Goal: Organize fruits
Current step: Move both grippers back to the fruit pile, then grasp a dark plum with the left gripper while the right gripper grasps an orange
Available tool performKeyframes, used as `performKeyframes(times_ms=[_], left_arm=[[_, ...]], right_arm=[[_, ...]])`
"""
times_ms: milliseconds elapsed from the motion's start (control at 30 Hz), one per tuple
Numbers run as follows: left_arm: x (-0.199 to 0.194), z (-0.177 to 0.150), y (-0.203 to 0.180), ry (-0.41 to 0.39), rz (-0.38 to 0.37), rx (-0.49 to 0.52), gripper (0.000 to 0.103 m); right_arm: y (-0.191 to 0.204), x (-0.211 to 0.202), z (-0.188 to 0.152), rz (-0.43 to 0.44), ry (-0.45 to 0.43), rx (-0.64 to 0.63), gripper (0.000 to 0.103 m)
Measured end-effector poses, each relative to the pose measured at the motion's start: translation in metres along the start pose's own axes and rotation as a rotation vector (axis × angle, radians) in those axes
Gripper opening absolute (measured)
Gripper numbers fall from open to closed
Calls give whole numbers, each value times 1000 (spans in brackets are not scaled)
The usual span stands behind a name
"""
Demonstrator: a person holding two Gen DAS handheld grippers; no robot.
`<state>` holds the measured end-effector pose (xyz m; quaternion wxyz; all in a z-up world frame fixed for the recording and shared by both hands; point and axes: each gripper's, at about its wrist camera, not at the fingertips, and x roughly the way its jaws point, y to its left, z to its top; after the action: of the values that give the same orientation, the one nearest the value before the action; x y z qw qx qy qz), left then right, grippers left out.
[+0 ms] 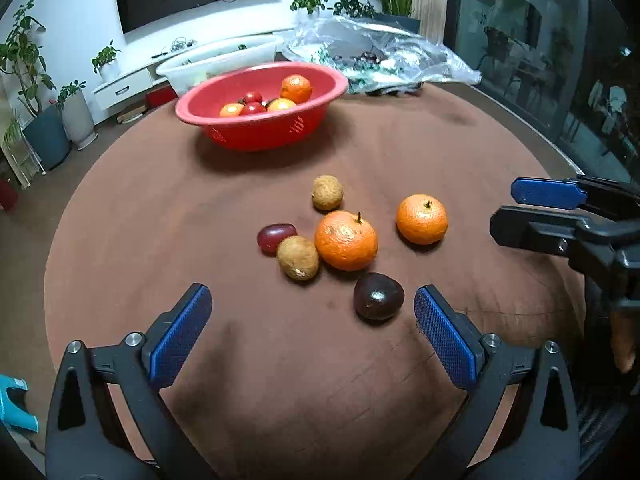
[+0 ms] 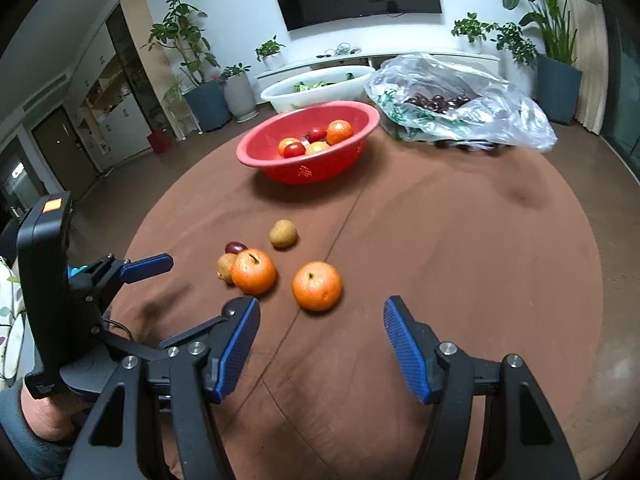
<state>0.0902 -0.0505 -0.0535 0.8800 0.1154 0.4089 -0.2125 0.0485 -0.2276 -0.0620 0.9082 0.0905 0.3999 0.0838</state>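
Loose fruit lies on the brown round table (image 1: pixel 152 216): two oranges (image 1: pixel 346 240) (image 1: pixel 422 219), two brown round fruits (image 1: pixel 327 193) (image 1: pixel 298 258), a red oblong tomato (image 1: pixel 276 236) and a dark plum (image 1: pixel 378 297). My left gripper (image 1: pixel 312 292) is open, low over the table; the plum sits just inside its right fingertip, untouched. My right gripper (image 2: pixel 322 304) is open, with the nearer orange (image 2: pixel 317 286) just ahead of its tips. A red bowl (image 1: pixel 260 132) farther back holds oranges and tomatoes. Each gripper shows in the other's view: right gripper (image 1: pixel 502 208), left gripper (image 2: pixel 200 286).
Behind the red bowl (image 2: pixel 304 168) stand a white basin (image 2: pixel 312 88) with greens and a crumpled clear plastic bag (image 2: pixel 460 100) holding dark fruit. The table's round edge falls away to the floor on all sides. A hand and sleeve (image 2: pixel 36 420) hold the left gripper.
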Motion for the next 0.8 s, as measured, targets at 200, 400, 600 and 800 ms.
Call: performKeyframes(times_ms=[200, 400, 600, 800], left_arm=[[17, 8, -6, 53, -18, 31, 75], [26, 11, -11, 70, -51, 43, 62], [31, 17, -12, 71, -81, 40, 52], [32, 20, -11, 62, -133, 32, 35]], right_arm=[[0, -4, -8, -36, -5, -14, 68], [4, 1, -5, -38, 17, -40, 68], [8, 9, 1, -28, 38, -80, 68], [7, 15, 9, -25, 53, -99, 67]])
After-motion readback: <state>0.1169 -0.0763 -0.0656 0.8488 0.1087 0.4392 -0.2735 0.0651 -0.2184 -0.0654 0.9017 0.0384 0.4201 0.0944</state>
